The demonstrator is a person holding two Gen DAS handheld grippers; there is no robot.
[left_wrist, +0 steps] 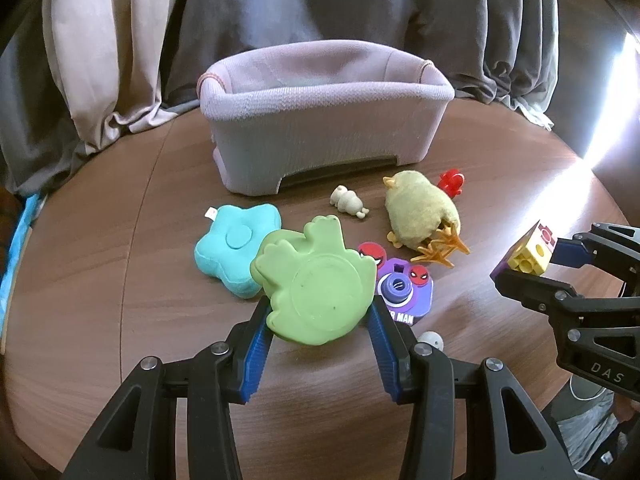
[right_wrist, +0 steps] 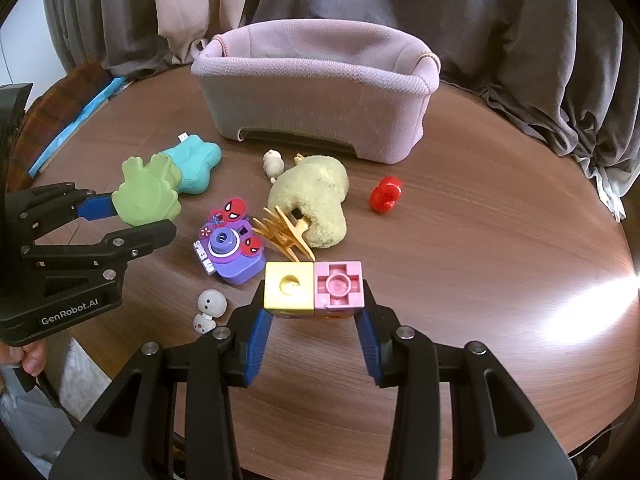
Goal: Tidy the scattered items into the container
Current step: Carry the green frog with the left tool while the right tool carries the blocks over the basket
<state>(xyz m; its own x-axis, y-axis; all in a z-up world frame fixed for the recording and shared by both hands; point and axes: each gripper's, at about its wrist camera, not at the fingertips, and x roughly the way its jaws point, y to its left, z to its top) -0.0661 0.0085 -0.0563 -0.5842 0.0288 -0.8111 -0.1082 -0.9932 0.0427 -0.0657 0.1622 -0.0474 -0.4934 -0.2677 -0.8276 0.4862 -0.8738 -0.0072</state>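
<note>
Left hand-held gripper (left_wrist: 320, 312) pinching a green frog-shaped toy (left_wrist: 316, 288) above the table (left_wrist: 120, 280). Right hand-held gripper (right_wrist: 314, 316) clamped on a yellow-and-pink block pair (right_wrist: 314, 288). Pink fabric basket (right_wrist: 320, 96) stands at the table's far side; teal star cushion (left_wrist: 232, 252), plush chick (right_wrist: 316, 200), purple toy camera (right_wrist: 232, 248) and red figure (right_wrist: 384, 194) lie before it.

The left gripper (left_wrist: 318, 320) pointed steeply downward, its blue pads (left_wrist: 256, 344) clamped on either side of a green frog toy (left_wrist: 316, 292). The right gripper (right_wrist: 314, 320) tilted down likewise, jaws pinched on a joined yellow-and-pink block (right_wrist: 314, 290), both raised above the table.
</note>
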